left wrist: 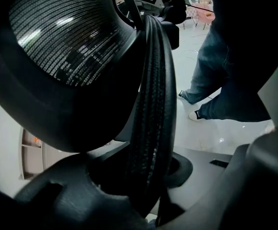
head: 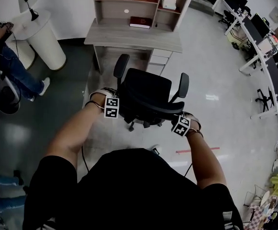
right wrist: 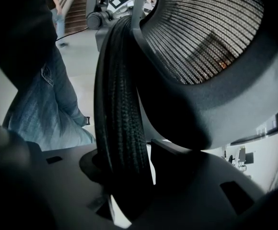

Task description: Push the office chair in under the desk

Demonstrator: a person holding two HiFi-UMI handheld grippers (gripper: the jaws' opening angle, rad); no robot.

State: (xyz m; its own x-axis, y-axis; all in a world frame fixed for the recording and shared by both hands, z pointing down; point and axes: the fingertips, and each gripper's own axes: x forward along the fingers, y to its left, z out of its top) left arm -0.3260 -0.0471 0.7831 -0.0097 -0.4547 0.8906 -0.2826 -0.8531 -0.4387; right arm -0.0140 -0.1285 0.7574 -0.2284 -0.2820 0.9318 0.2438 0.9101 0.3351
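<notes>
Grip is set, push not done. Left gripper [head: 114, 107] and right gripper [head: 179, 124] are each clamped on the backrest rim [left wrist: 154, 104] (one per side). The chair [head: 146, 97] sits just short of the desk [head: 134, 35], seat facing it. Next: an even, straight shove toward the desk.

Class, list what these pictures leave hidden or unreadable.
1. Office chair base: head view, mostly under its seat.
2. Desk kneehole: head view, mostly covered by its top.
3. Red book title: head view, too small.
4. Desk, both gripper views: mostly blocked by the backrest held in the left gripper and right gripper jaws.
</notes>
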